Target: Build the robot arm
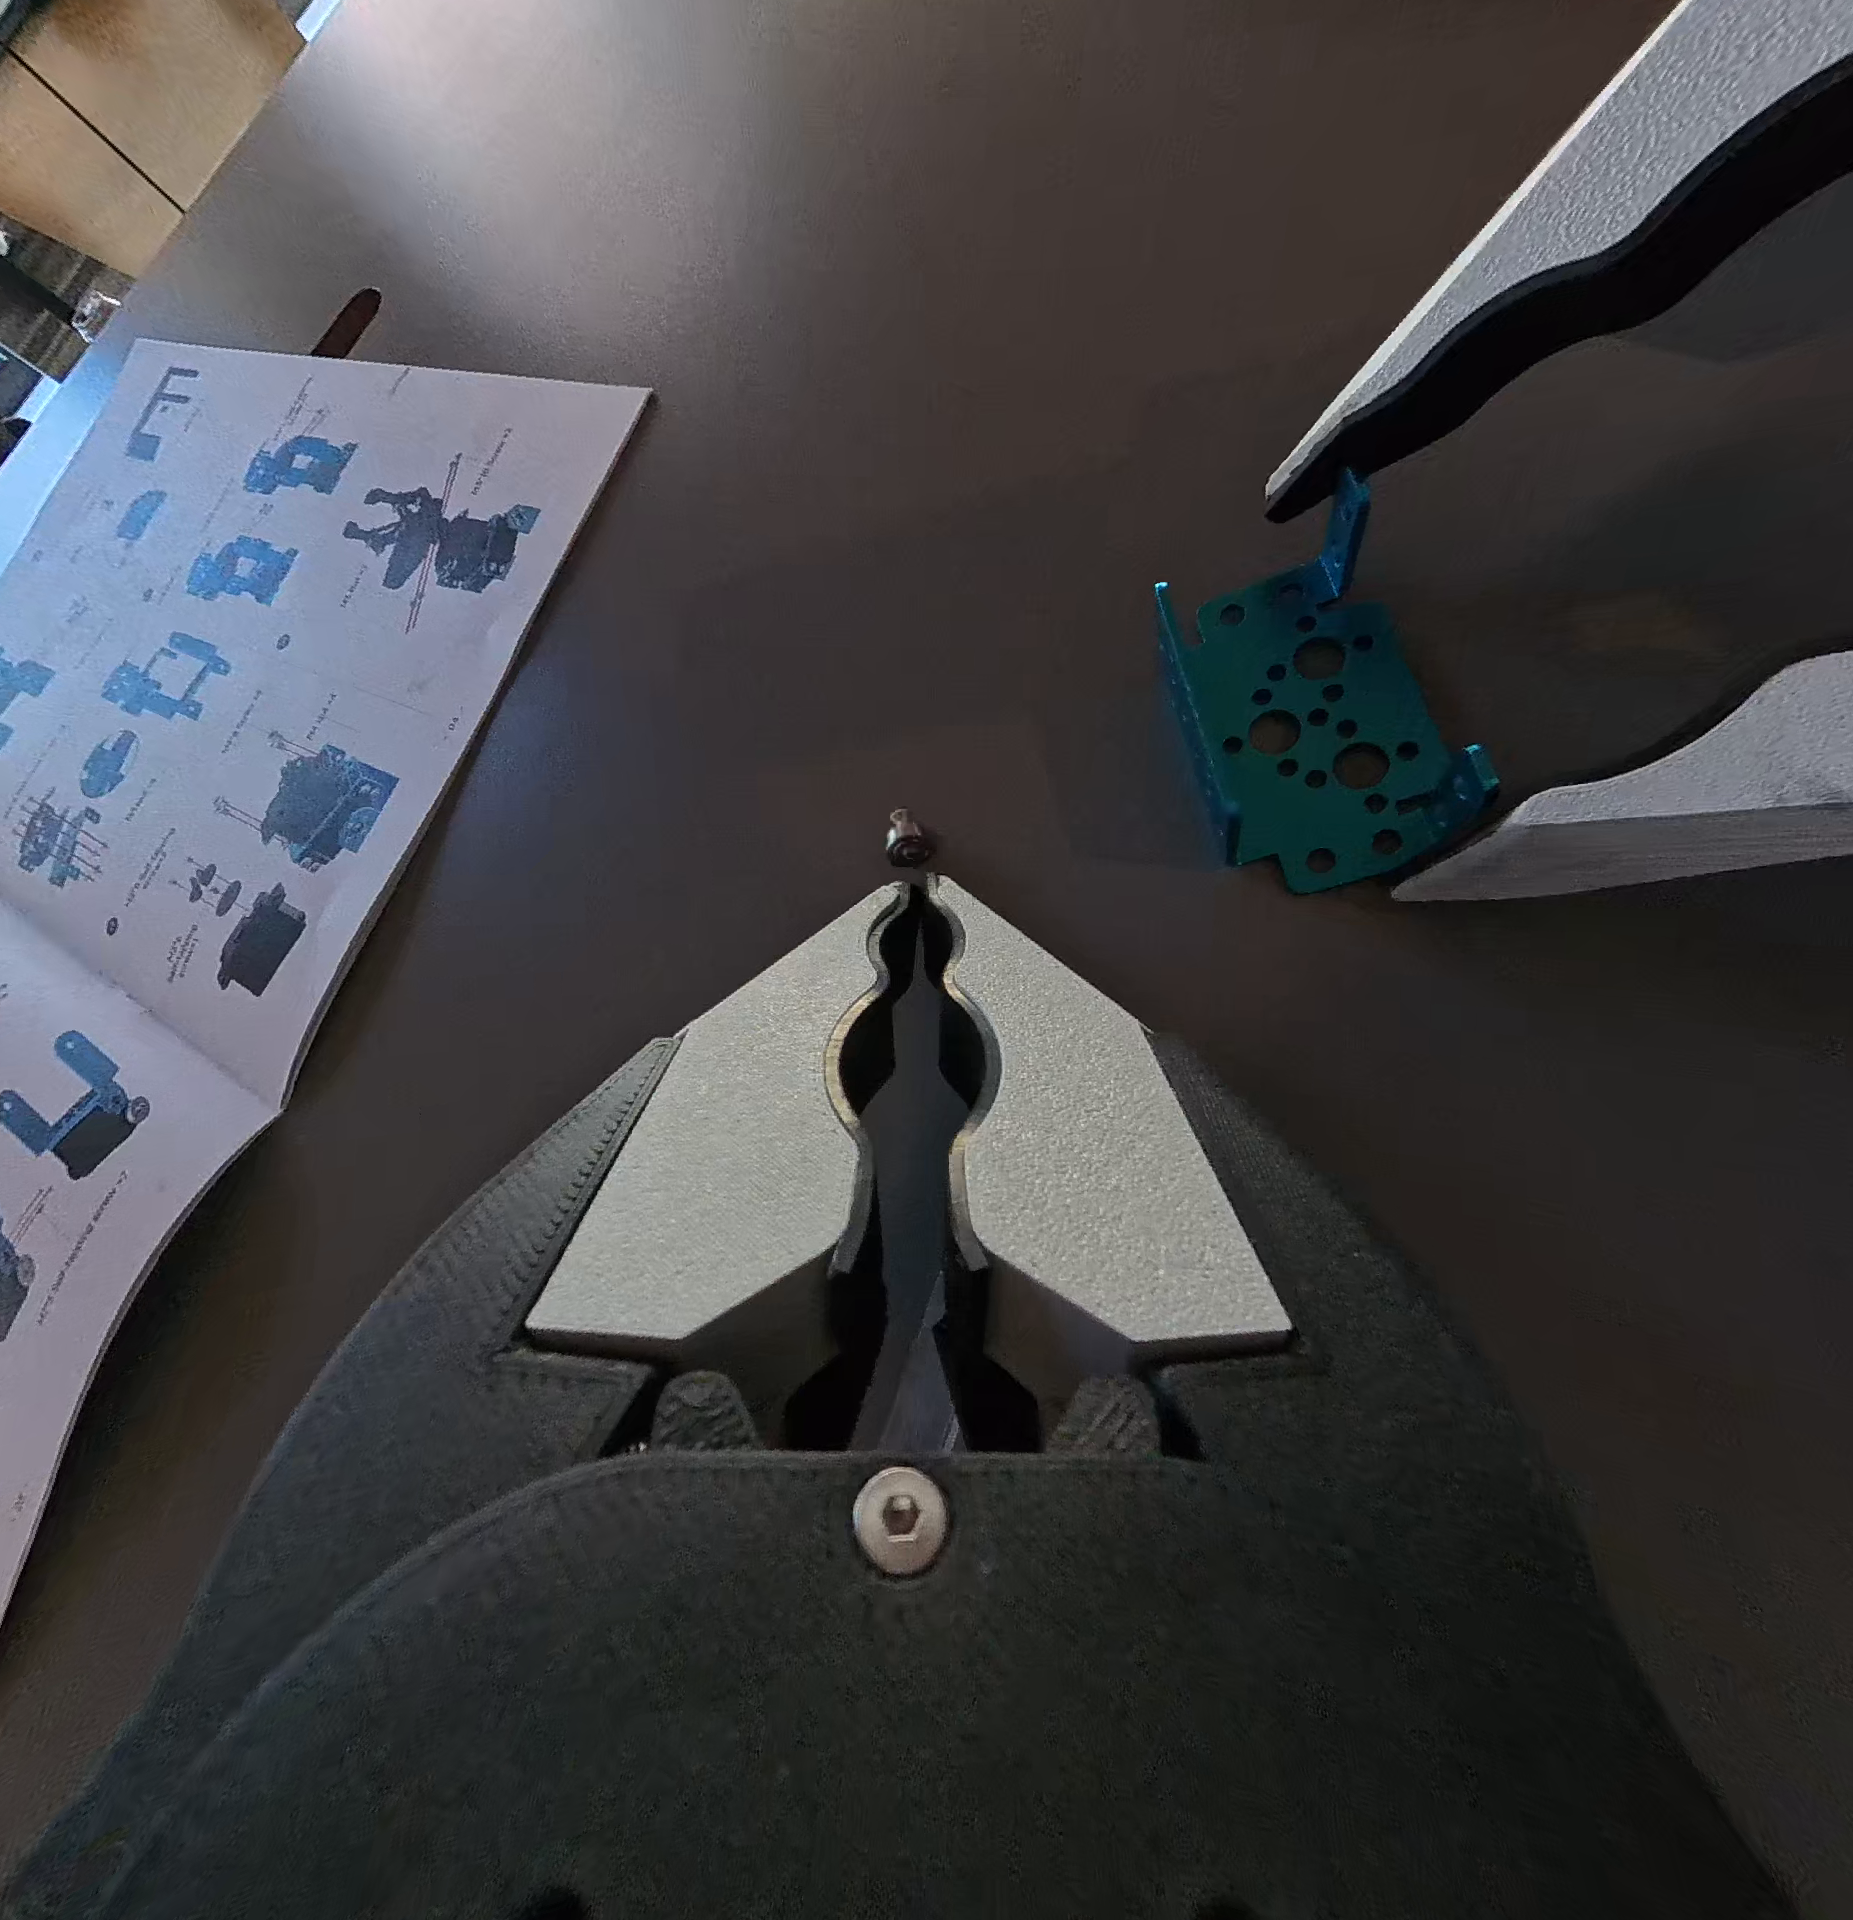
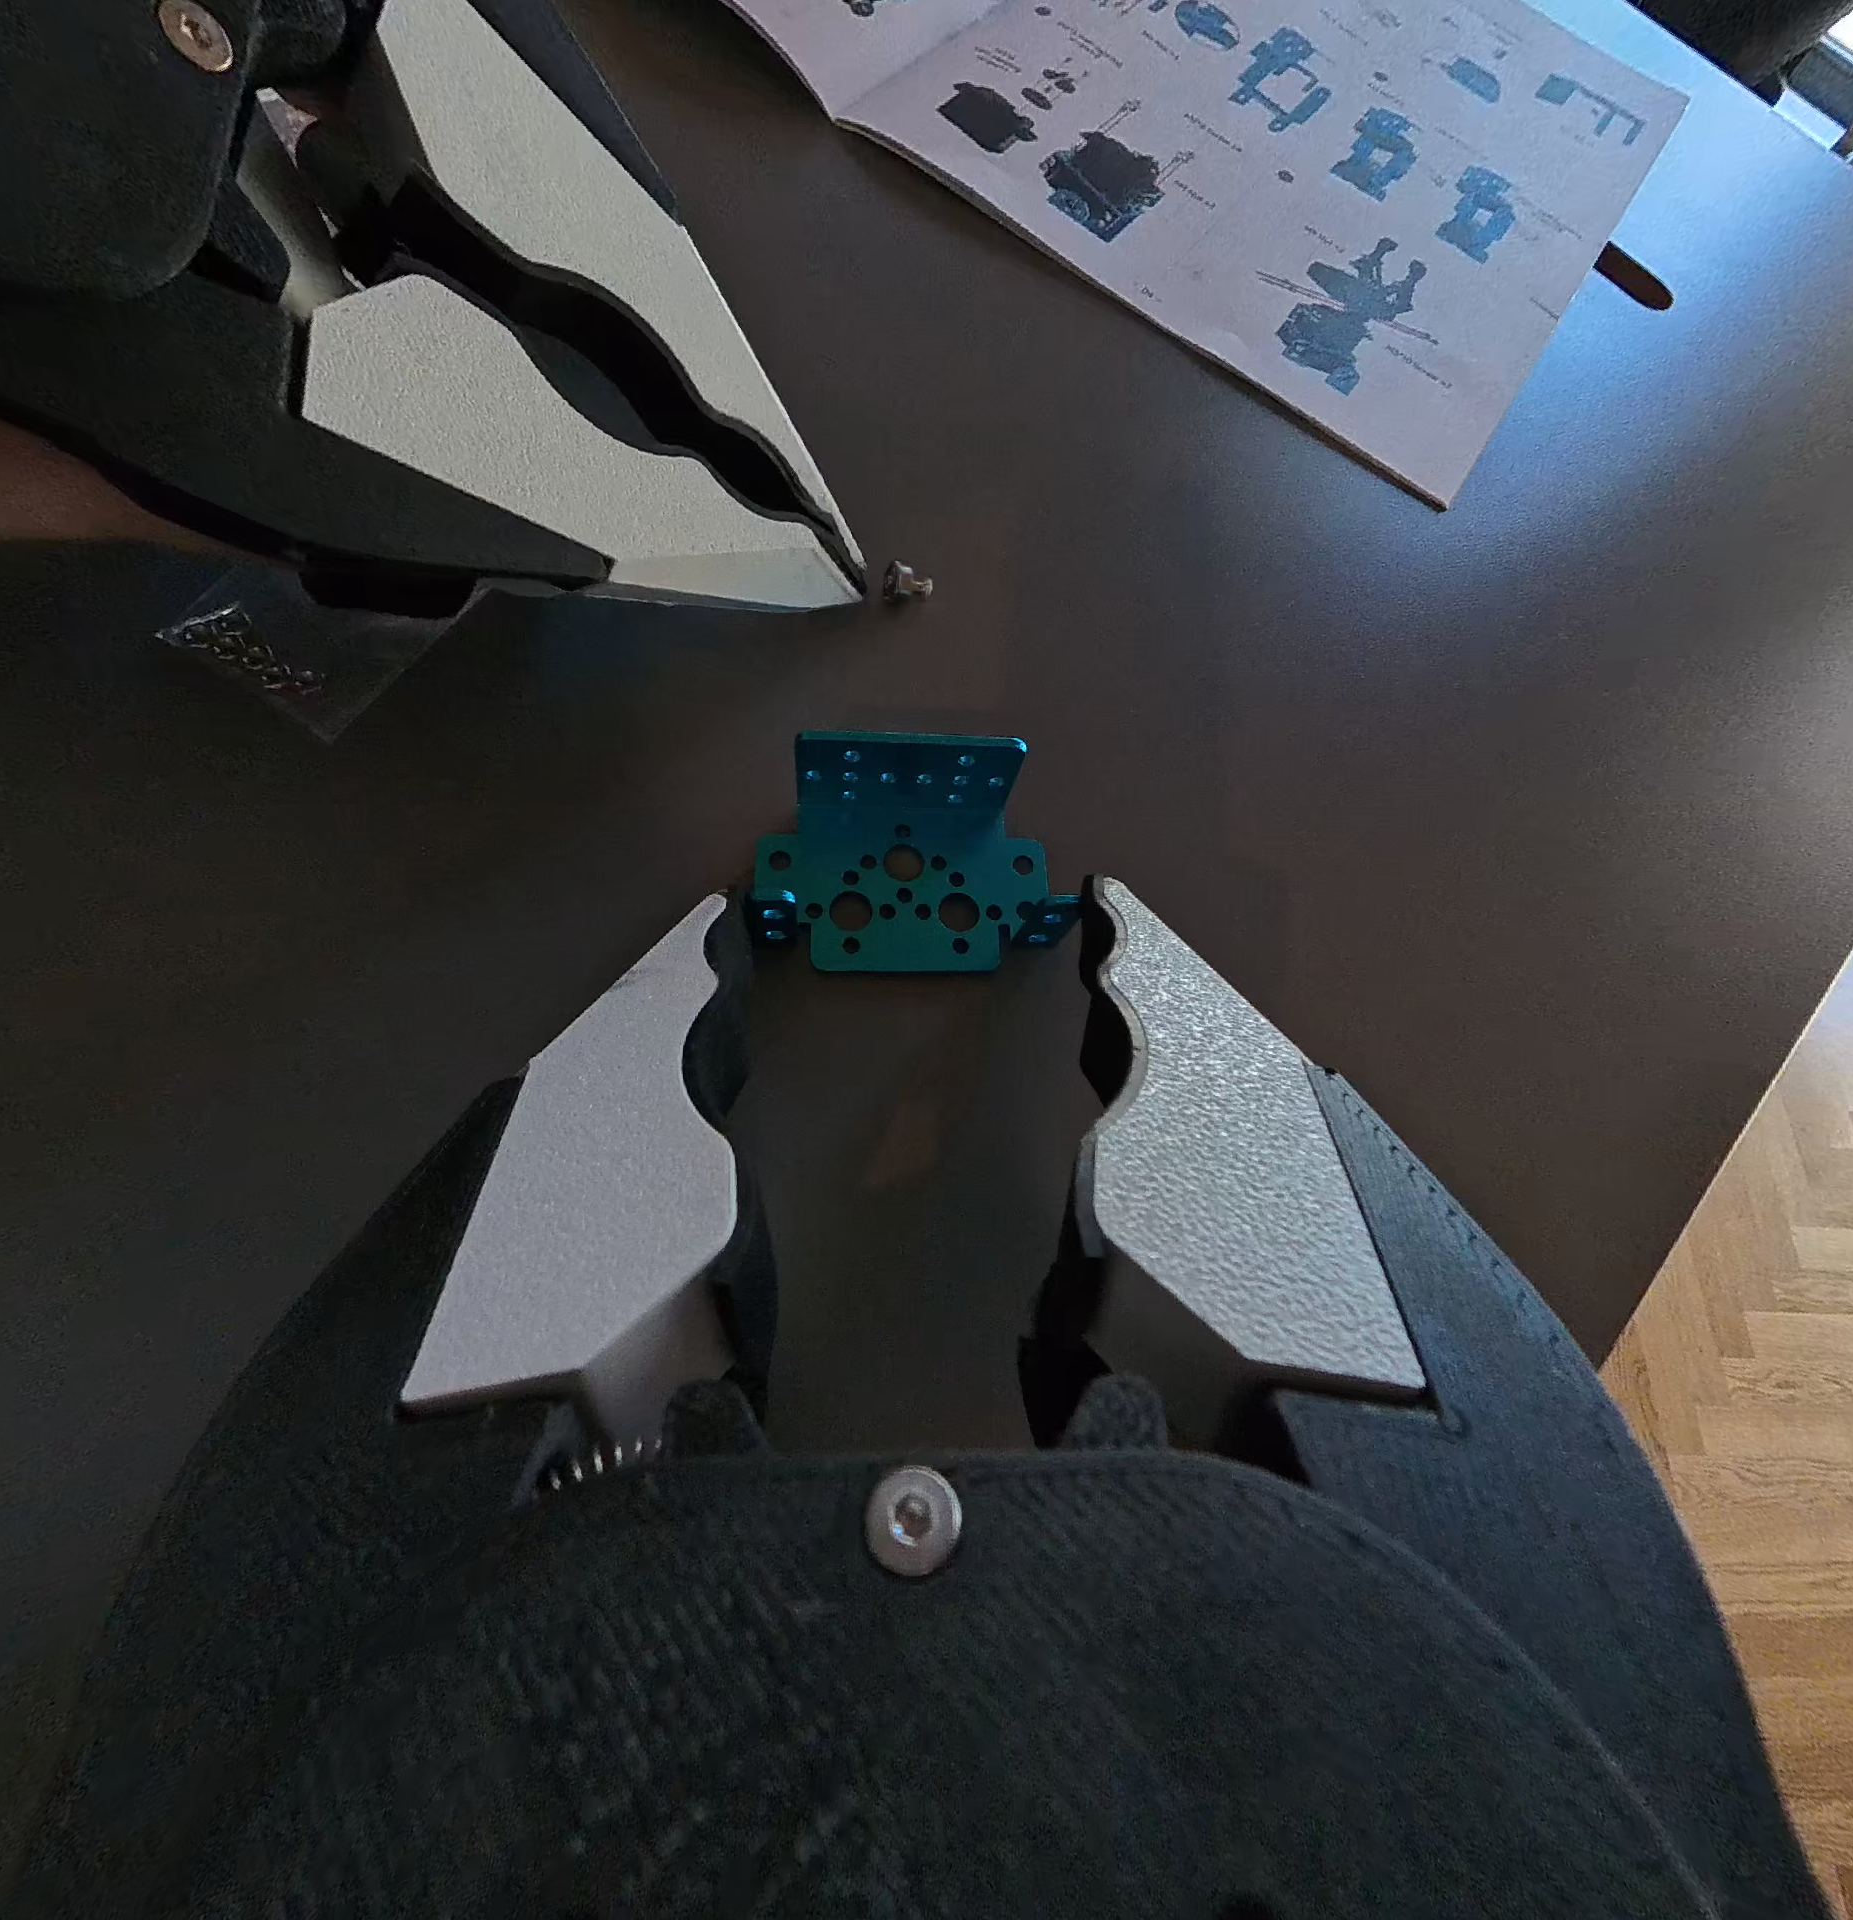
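A small silver screw (image 1: 904, 840) lies on the dark table (image 1: 901, 416) just beyond my left gripper's (image 1: 917, 888) tips. The left gripper is shut with nothing between its pads. The right wrist view also shows the screw (image 2: 906, 582) a short way off the left gripper's (image 2: 854, 587) closed tips. My right gripper (image 2: 909, 909) stands wide around a blue perforated metal bracket (image 2: 901, 904) that rests on the table. Its two pads press on the bracket's side tabs. The left wrist view shows the bracket (image 1: 1317, 727) between the right gripper's fingers (image 1: 1317, 488).
An open assembly booklet (image 1: 226, 675) lies at the left, and shows far right in the right wrist view (image 2: 1317, 177). A clear bag of small parts (image 2: 247, 655) lies under the left gripper. The table's edge (image 2: 1732, 1143) runs at the right, with wooden floor (image 2: 1784, 1455) beyond. Across from one pair of fingers to the other is roughly 8 cm.
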### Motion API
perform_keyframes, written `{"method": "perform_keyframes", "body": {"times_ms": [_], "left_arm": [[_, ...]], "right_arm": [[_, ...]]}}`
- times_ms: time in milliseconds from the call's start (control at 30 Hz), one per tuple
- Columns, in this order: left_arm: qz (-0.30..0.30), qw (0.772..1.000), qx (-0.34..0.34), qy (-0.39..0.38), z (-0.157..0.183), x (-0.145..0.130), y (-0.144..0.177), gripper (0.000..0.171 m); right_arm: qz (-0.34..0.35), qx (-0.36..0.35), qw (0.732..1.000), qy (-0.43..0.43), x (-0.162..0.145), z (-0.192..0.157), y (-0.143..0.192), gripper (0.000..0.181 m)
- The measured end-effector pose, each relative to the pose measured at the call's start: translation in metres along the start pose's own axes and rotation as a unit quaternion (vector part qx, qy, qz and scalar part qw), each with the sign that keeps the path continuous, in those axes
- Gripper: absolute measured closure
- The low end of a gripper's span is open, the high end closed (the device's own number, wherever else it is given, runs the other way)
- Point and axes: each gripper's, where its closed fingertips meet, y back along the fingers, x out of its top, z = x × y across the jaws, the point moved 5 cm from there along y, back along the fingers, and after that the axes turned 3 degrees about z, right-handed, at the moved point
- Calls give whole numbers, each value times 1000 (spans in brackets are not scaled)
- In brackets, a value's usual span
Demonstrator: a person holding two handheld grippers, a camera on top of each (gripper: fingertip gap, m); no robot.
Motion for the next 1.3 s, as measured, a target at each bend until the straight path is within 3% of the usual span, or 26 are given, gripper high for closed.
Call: {"method": "perform_keyframes", "body": {"times_ms": [233,333,433,633,733,833,1167,1300], "left_arm": [[0,1000,-14,2,-4,2,6,169],[0,998,-55,10,-11,6,11,163],[-22,992,-113,-44,-18,4,10,141],[-44,970,-208,-122,-31,9,-6,128],[-62,956,-246,-145,-34,16,-13,132],[-99,958,-230,-138,-38,17,-18,133],[-76,961,-247,-102,-42,8,-17,137],[-73,956,-269,-95,-51,3,-12,138]], "right_arm": [[0,0,1000,0,0,0,0,117],[0,0,1000,0,0,0,0,117],[0,1,1000,-1,0,0,0,117],[-1,2,1000,-2,0,0,0,117],[-1,2,1000,-2,0,0,0,117],[0,3,1000,0,0,0,0,117],[-2,15,1000,-14,0,1,-2,117],[1,81,996,-43,3,-4,-4,117]]}}
